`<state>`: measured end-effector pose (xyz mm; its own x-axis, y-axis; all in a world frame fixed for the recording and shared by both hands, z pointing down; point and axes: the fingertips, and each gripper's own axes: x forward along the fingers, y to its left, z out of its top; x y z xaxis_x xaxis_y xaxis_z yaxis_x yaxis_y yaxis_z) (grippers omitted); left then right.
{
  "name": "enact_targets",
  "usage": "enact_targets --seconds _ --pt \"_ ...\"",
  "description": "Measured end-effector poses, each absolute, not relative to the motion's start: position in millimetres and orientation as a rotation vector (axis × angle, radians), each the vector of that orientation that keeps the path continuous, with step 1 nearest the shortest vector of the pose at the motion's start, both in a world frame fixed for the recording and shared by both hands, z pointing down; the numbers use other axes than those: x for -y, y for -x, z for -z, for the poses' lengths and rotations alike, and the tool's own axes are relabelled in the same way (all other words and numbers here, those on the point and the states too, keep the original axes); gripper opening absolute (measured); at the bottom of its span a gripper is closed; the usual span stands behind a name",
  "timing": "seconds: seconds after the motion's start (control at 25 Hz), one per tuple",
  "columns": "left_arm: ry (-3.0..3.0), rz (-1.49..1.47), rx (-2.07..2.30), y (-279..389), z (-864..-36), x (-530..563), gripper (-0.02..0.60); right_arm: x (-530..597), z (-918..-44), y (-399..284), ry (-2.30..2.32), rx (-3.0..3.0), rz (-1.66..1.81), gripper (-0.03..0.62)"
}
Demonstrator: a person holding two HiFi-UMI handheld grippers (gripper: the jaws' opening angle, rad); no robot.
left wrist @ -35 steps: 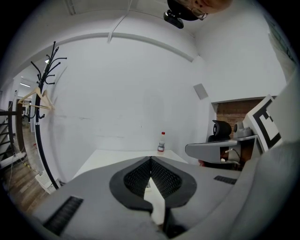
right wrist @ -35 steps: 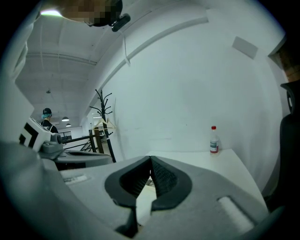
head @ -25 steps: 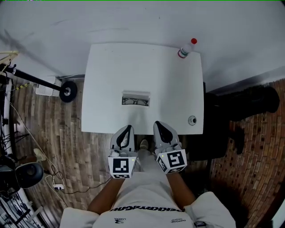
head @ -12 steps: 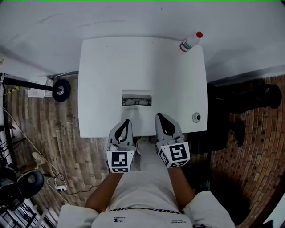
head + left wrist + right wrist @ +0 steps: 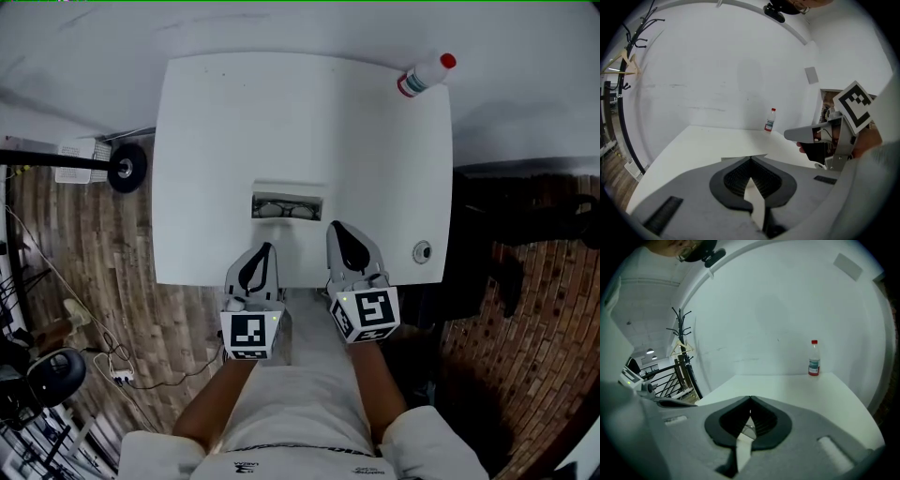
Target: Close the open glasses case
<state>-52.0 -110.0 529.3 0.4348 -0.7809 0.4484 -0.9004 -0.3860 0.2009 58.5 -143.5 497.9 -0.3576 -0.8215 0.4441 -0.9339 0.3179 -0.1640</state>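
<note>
Since both tools have been carried forward over the last second, the left tool (image 5: 266,249) and the right tool (image 5: 339,228) are now seen reaching over the near edge of the bench (image 5: 216,131), just short of the glasses case (image 5: 287,206). The case lies open near that edge, with glasses inside. Each tool is held with its jaws pressed together and nothing between them. The approach is judged under way and the lid not yet touched. Nothing can be read on the label of the red-capped bottle (image 5: 424,75) at the far right corner. Only black-and-white square markers are shown on the tools.
</note>
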Motion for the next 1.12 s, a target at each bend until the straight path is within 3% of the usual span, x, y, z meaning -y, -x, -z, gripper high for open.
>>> enact_targets --seconds 1.12 --pt "-2.170 -0.403 1.458 41.9 -583.5 122.6 -0.003 197.5 -566.1 -68.5 -1.536 2.176 -0.707 -0.004"
